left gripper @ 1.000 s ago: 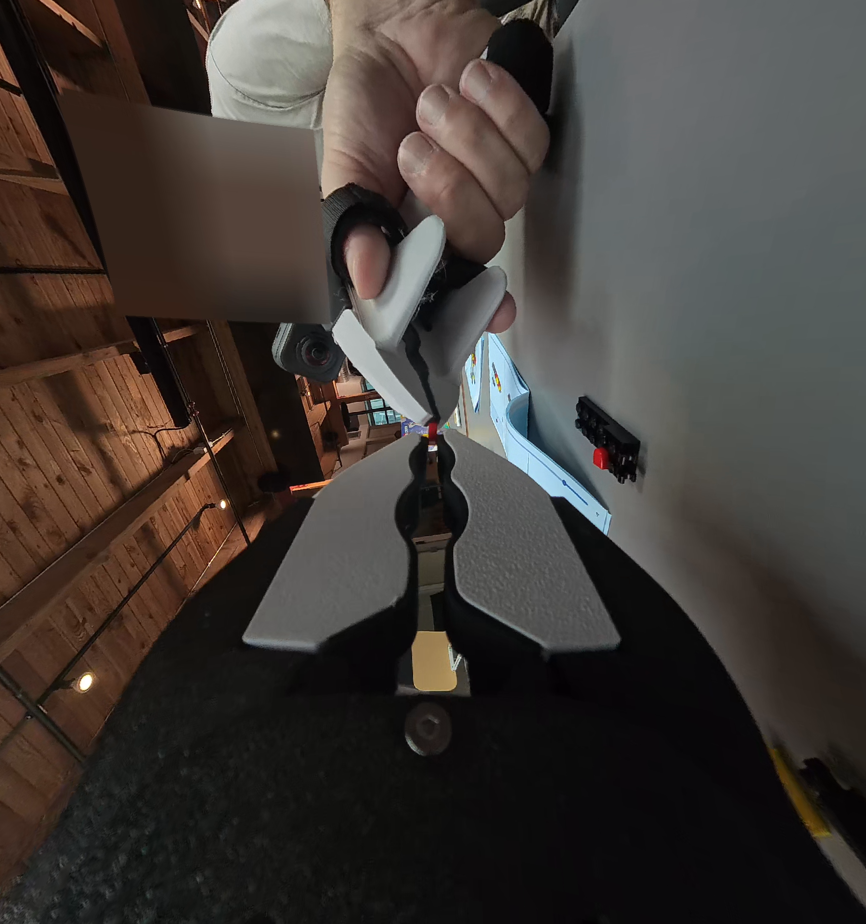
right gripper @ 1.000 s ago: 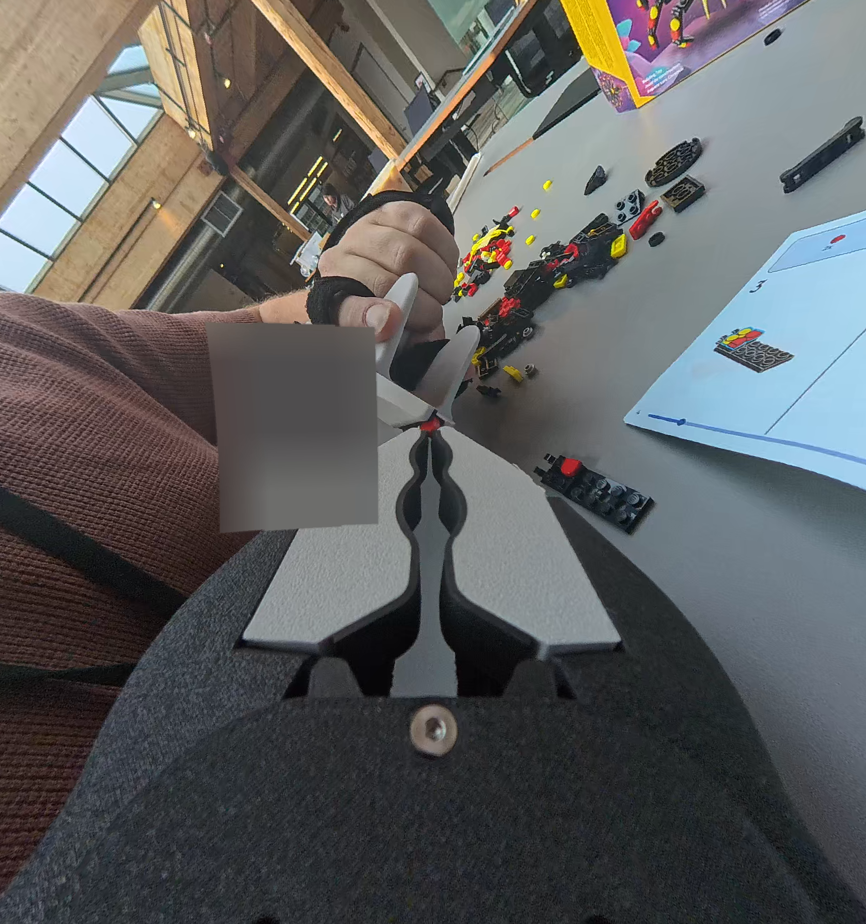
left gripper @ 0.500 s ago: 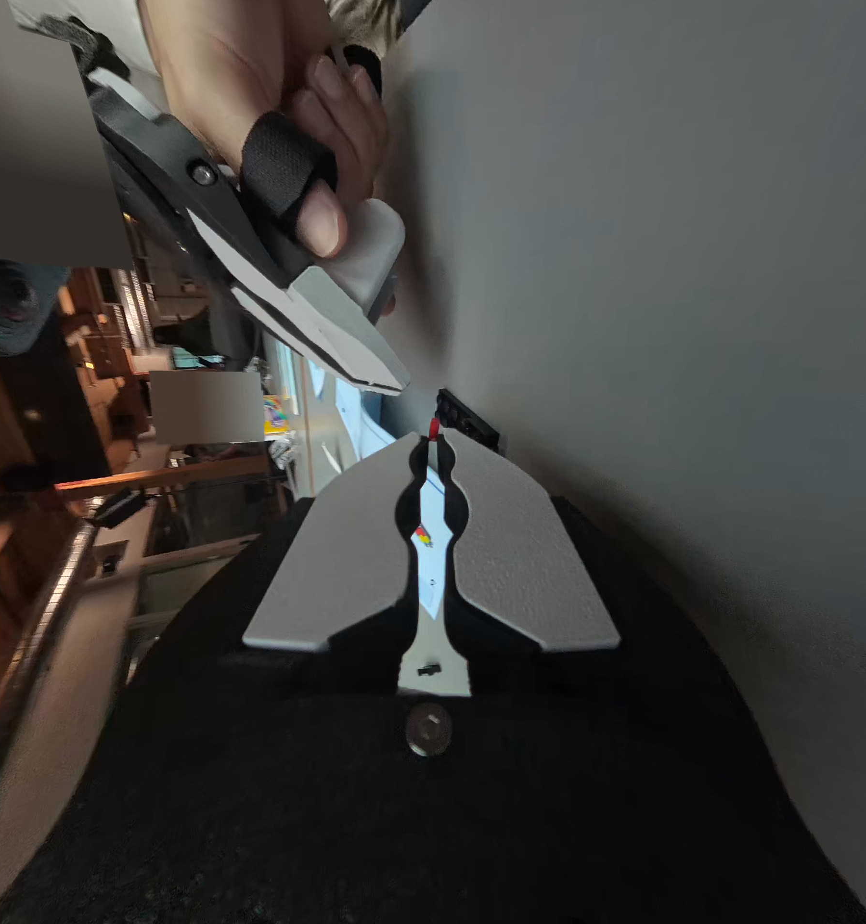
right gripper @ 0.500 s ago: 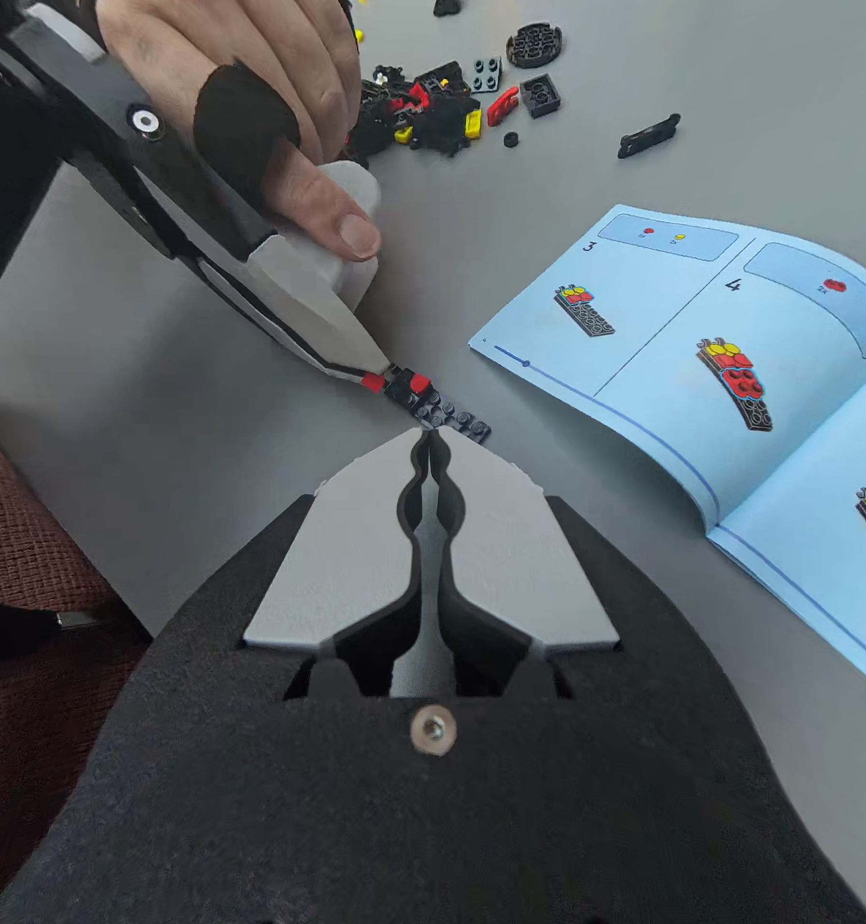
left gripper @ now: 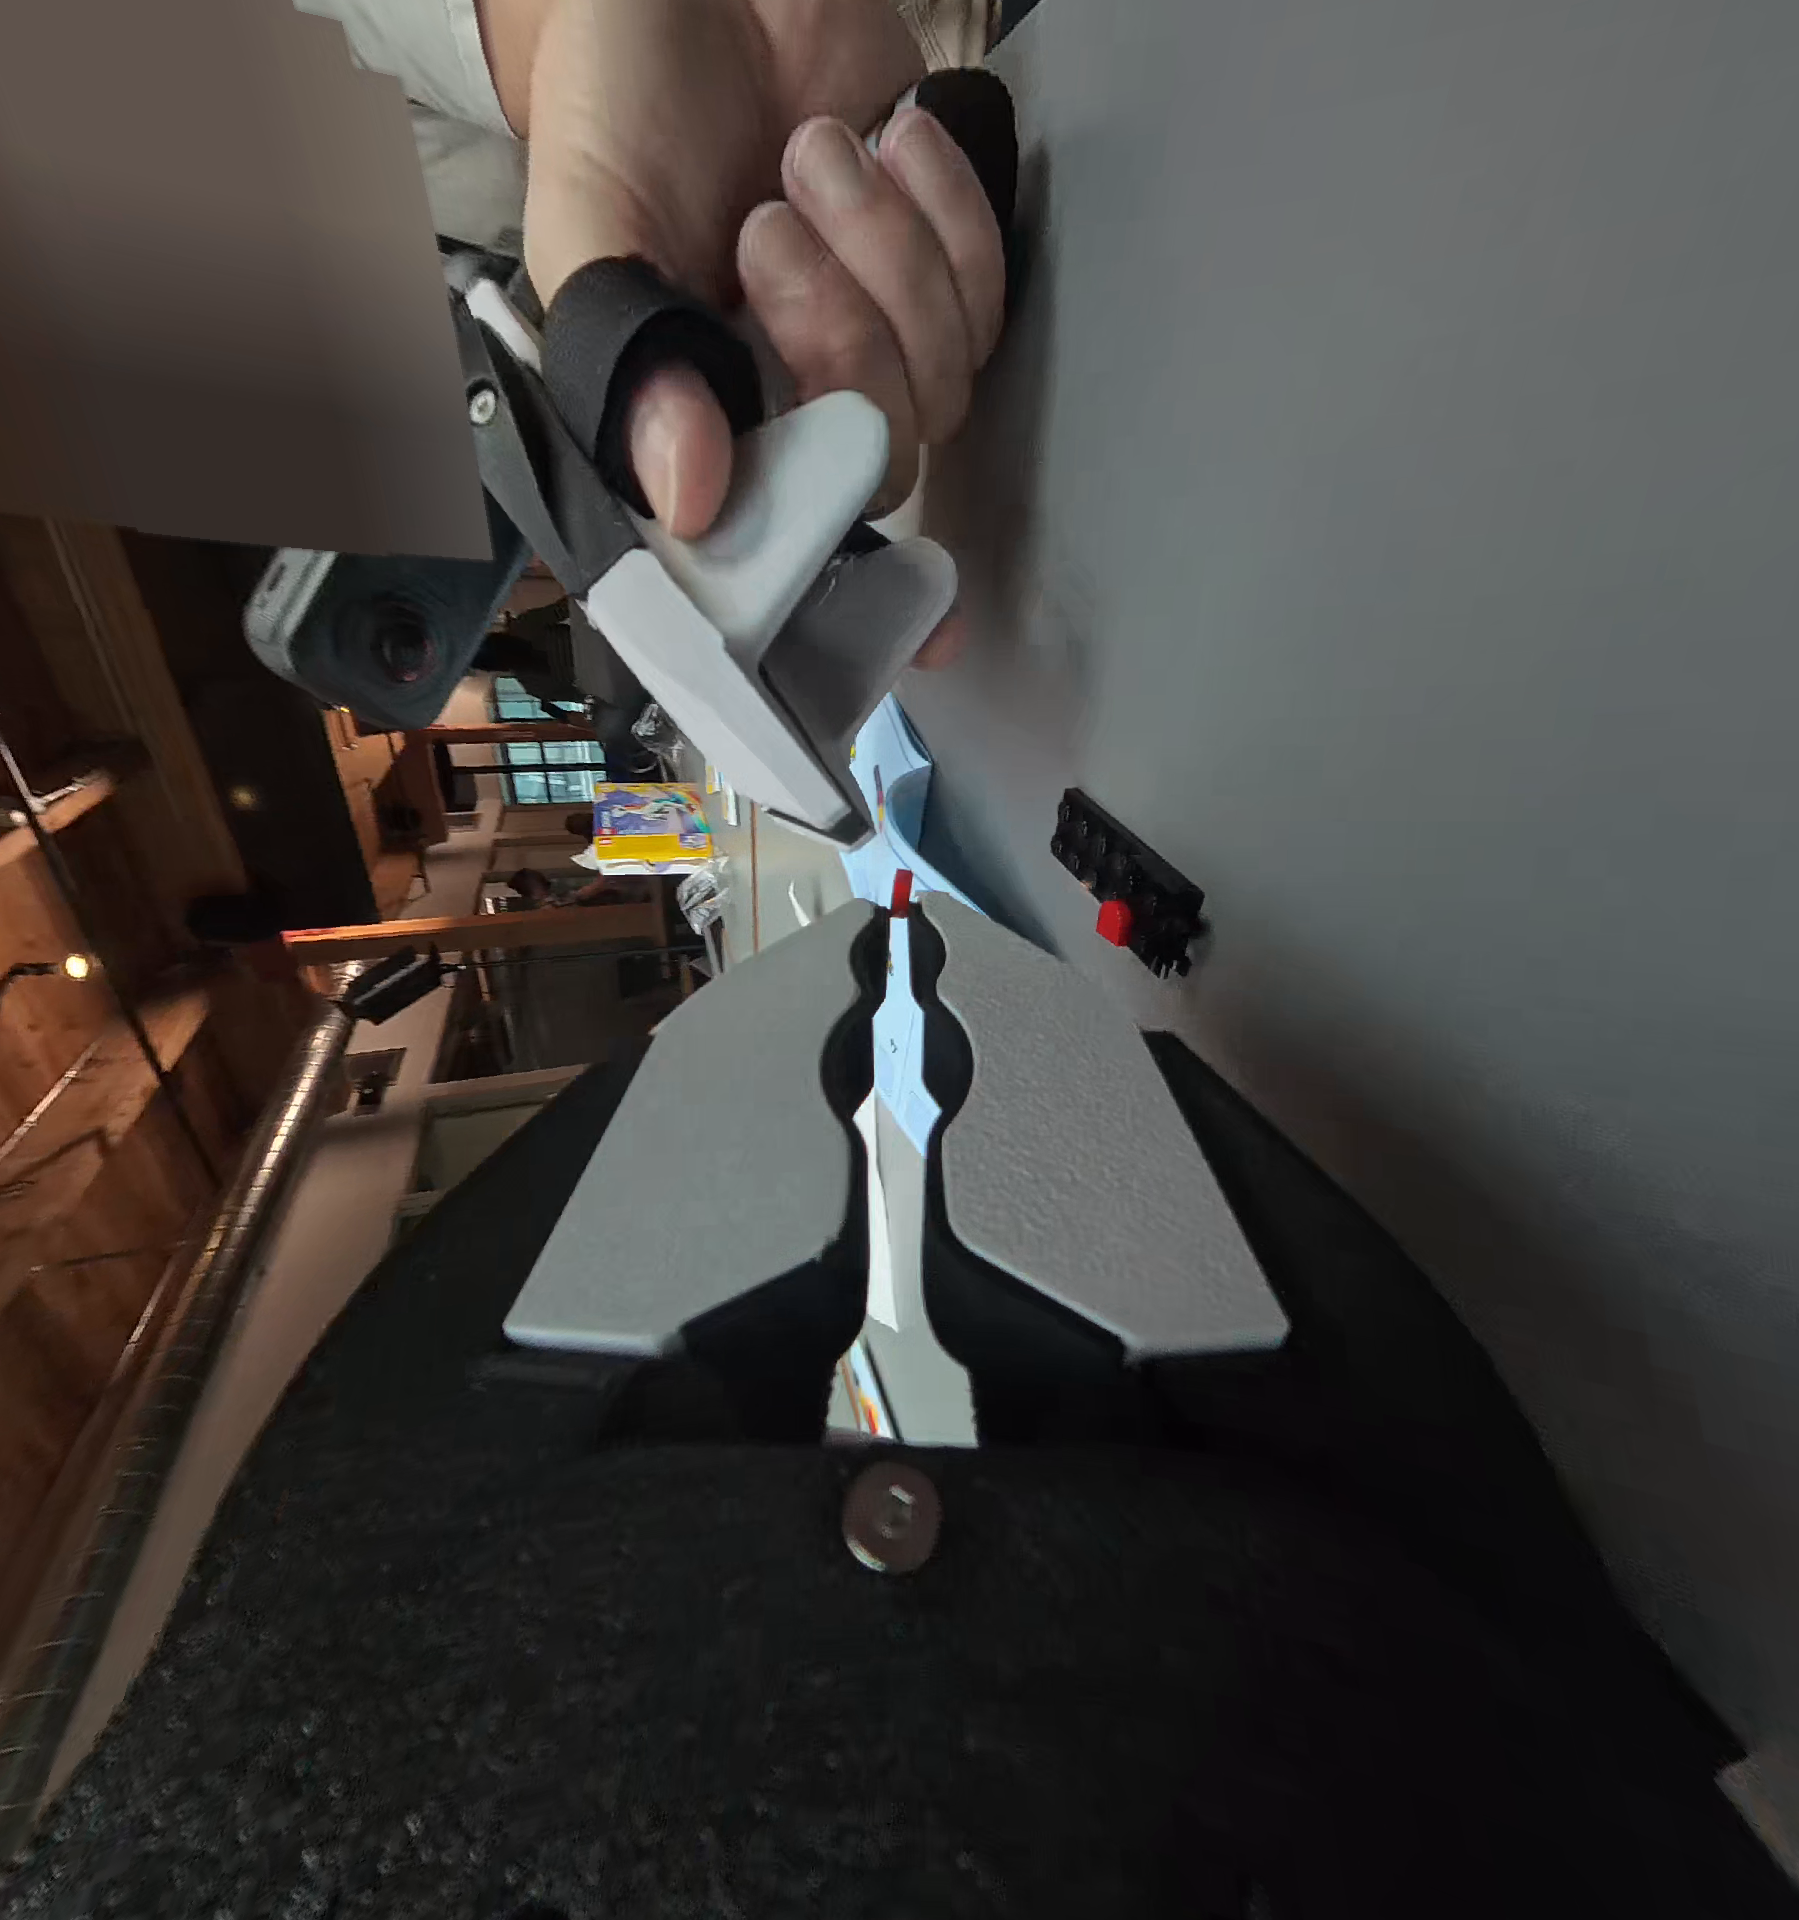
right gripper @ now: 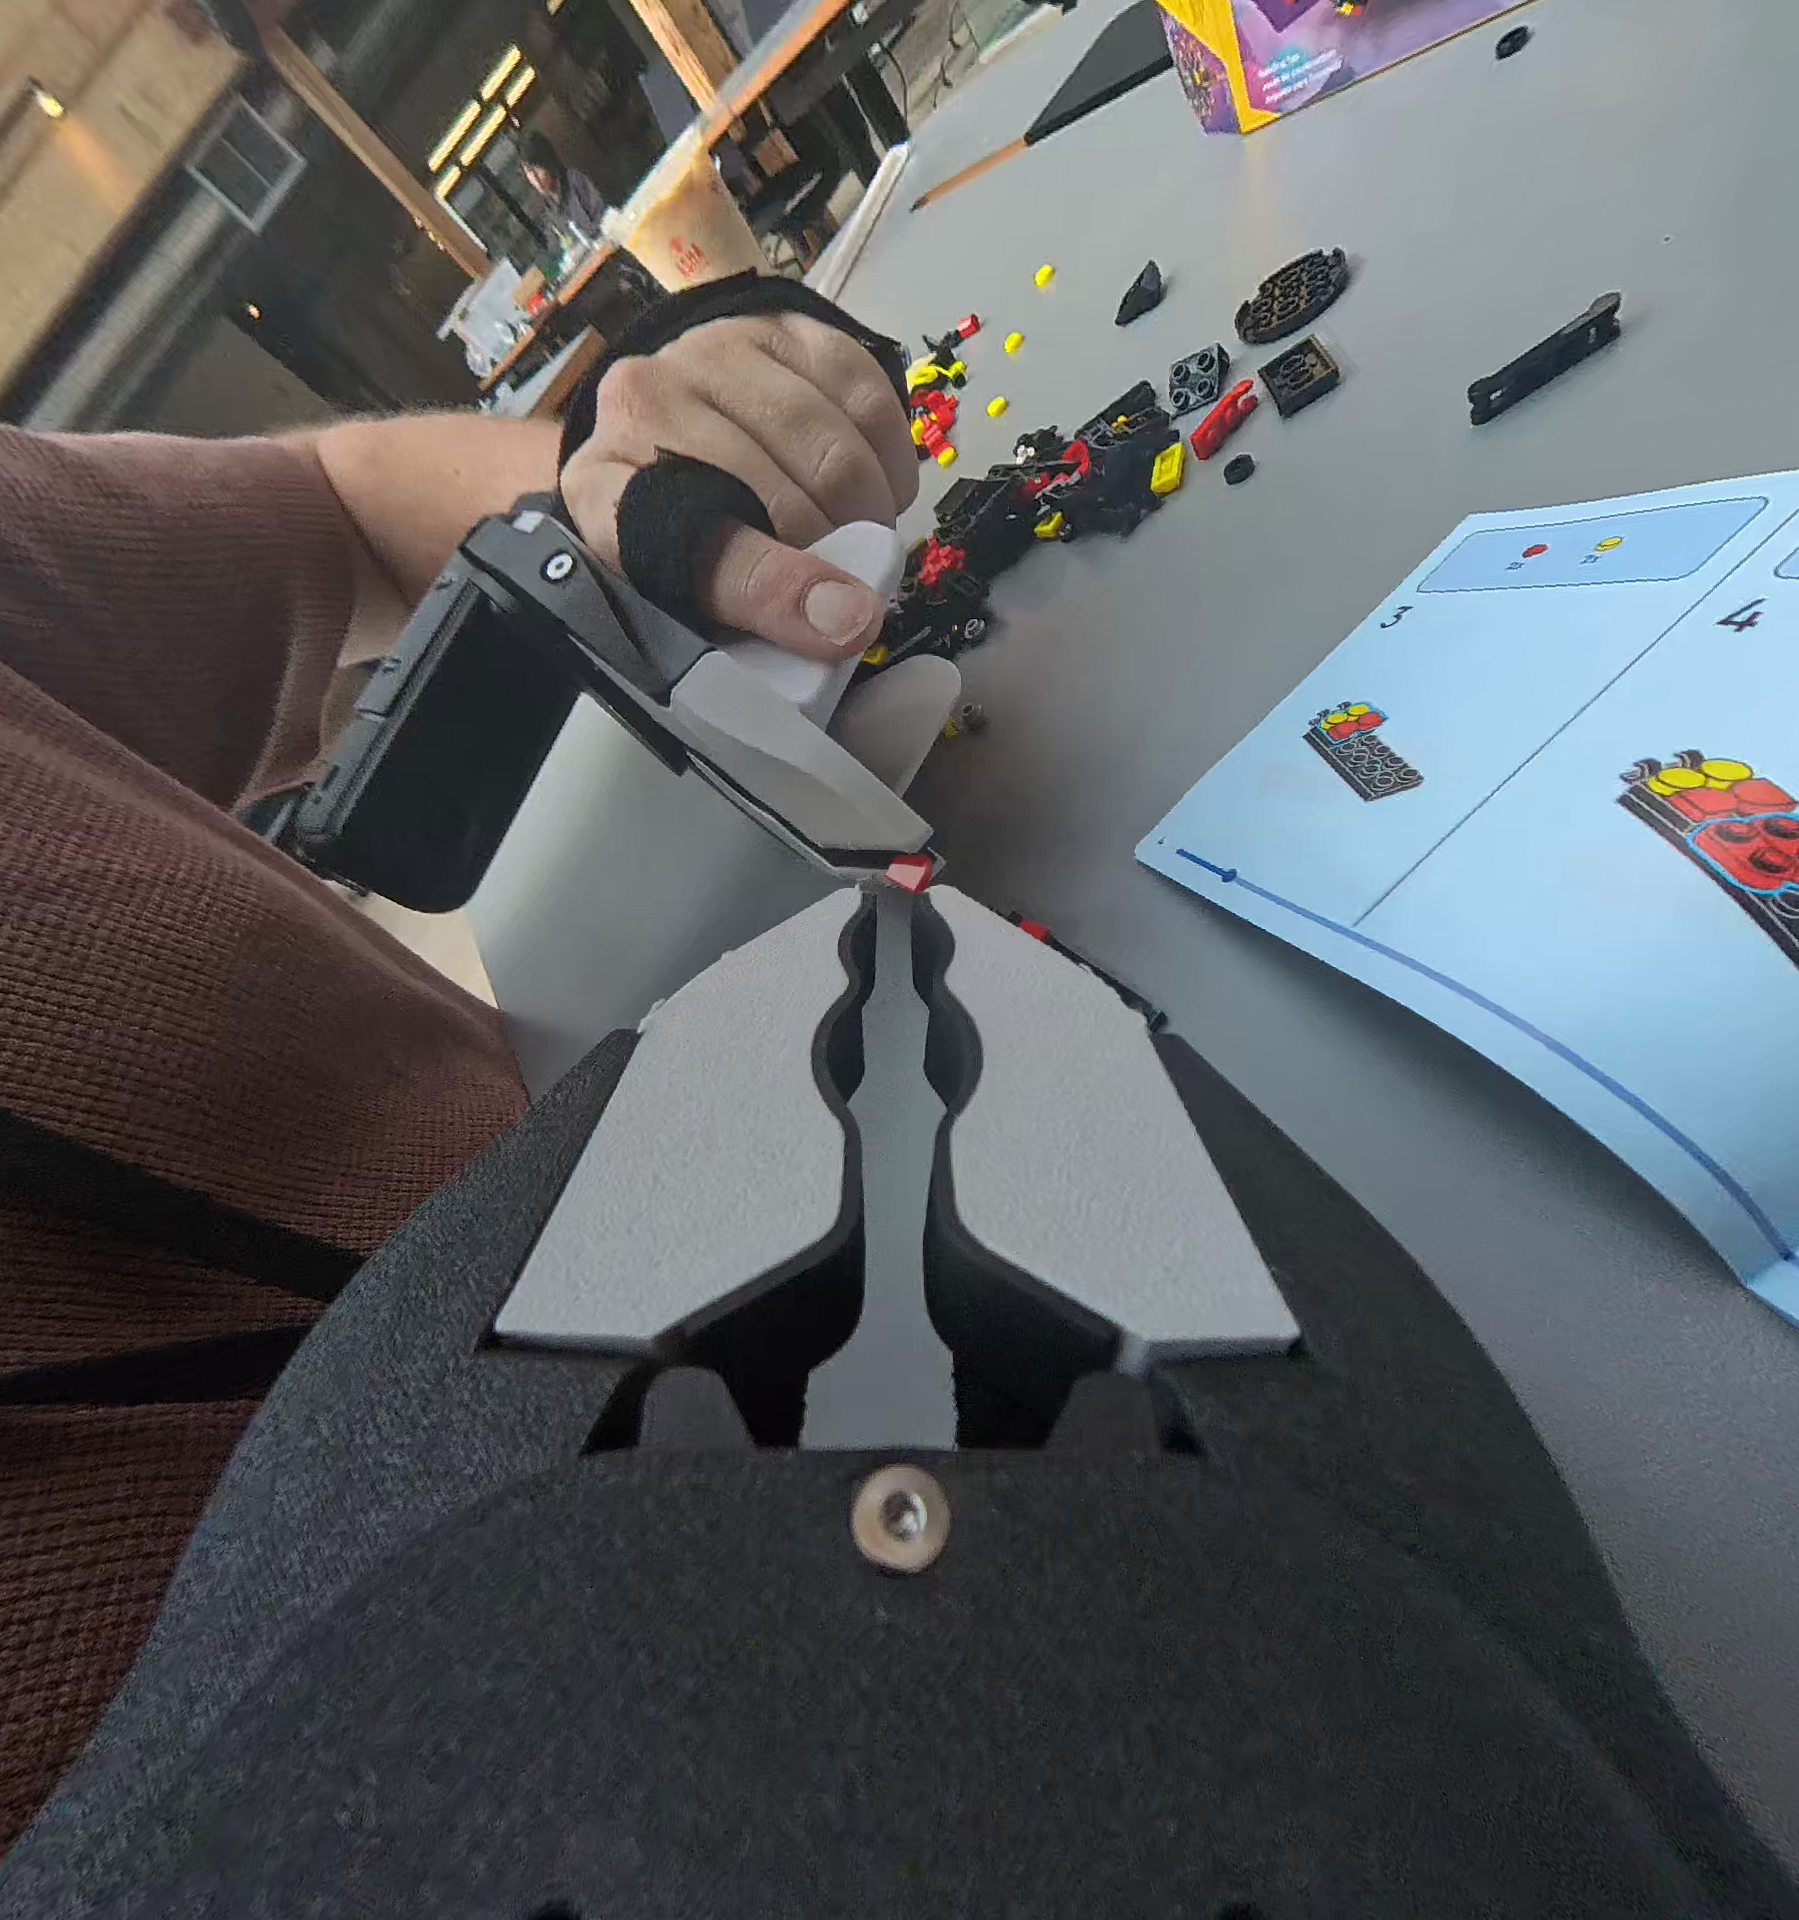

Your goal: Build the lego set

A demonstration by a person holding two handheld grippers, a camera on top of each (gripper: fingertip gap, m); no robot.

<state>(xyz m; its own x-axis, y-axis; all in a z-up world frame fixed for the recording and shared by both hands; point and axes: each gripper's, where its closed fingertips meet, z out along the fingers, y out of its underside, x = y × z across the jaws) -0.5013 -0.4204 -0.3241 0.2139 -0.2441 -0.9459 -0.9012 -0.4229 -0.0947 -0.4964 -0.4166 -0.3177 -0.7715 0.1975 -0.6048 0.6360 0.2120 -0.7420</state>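
Note:
My left gripper [left gripper: 900,912] is shut on a small red piece [left gripper: 902,891] and holds it above the grey table [left gripper: 1497,623]. It also shows in the right wrist view [right gripper: 910,862], held by a hand, with the red piece [right gripper: 910,871] at its tip. My right gripper [right gripper: 897,906] is shut and empty, tip to tip with the left one and just short of the red piece. It shows in the left wrist view [left gripper: 841,823] too. A black studded plate [left gripper: 1123,883] with a red stud [left gripper: 1113,920] lies on the table beside both tips, mostly hidden in the right wrist view [right gripper: 1092,961].
An open blue instruction booklet [right gripper: 1549,831] lies right of the plate. A pile of loose black, red and yellow pieces [right gripper: 1061,488] lies farther back, with a long black piece [right gripper: 1544,358] and a coloured box [right gripper: 1269,62] beyond. A brown sleeve [right gripper: 147,831] fills the left. Both grippers' tips are close together, under 4 cm apart.
Half a second ago the left gripper held the red piece down by the black plate. Both grippers have since tilted and lifted, and their tips are close together again above the table.

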